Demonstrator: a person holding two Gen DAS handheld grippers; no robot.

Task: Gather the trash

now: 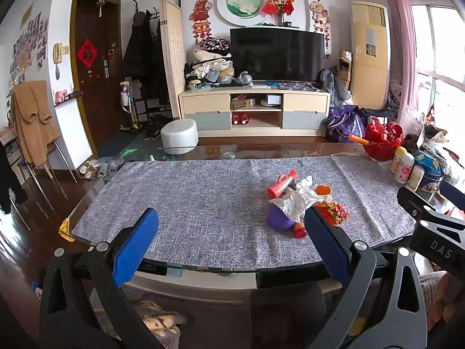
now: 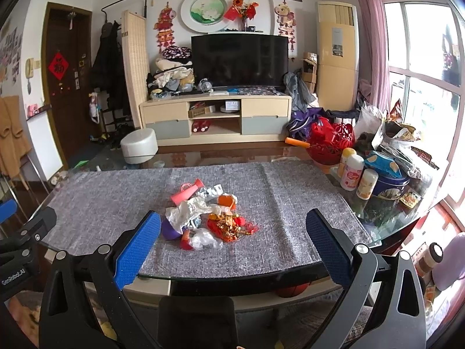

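I look across a glass table (image 2: 386, 224) under a grey cloth (image 2: 116, 200) toward a dark television (image 2: 239, 58) on a pale cabinet (image 2: 215, 116); daylight floods the window (image 2: 421, 93) at right.

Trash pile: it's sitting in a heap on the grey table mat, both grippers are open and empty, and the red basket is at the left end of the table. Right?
Not quite. The red basket is at the right end of the table, by the window, as the right wrist view shows. The rest holds: the trash pile sits in a heap on the grey table mat, and the left gripper and right gripper are both open and empty.
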